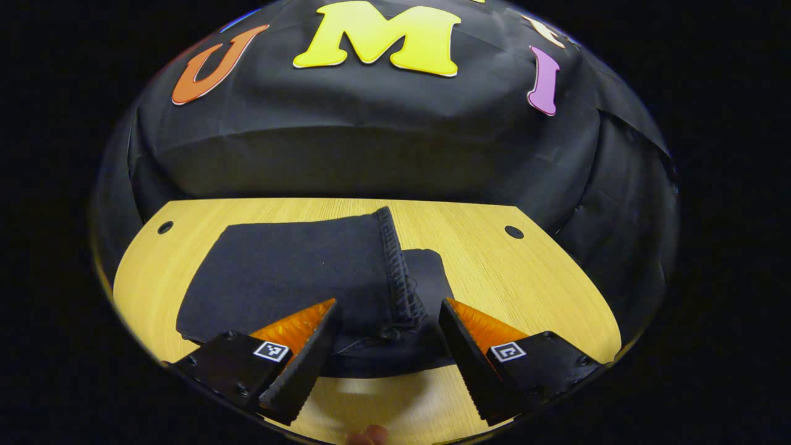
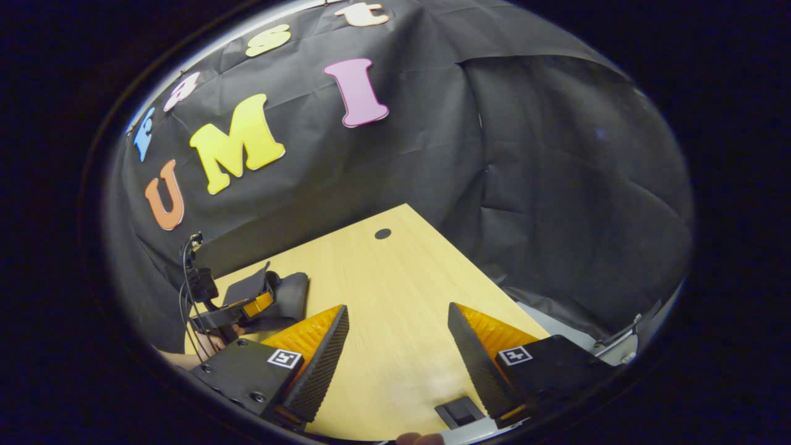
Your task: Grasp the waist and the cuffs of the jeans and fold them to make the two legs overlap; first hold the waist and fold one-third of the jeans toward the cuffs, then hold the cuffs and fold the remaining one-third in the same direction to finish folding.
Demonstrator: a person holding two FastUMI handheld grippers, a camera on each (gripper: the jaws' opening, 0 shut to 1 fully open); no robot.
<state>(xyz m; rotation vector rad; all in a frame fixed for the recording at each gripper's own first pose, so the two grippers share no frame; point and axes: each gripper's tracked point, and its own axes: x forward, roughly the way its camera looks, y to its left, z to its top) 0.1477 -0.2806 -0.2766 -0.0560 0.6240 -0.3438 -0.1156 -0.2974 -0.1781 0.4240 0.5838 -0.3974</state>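
On the tabletop (image 1: pixel 525 272): jeans (image 1: pixel 290 278) folded small, last fold nearly done.
Left claw (image 1: pixel 388 321) wide, empty, just over the near stitched cuff edge of the jeans. Right claw (image 2: pixel 398 327) wide too, empty, over bare wood, well apart from the jeans. Next, probably: pat flat or back off.

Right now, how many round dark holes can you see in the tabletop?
2 in the left gripper view: one near the far left corner, one near the far right corner. The jeans may hide others.
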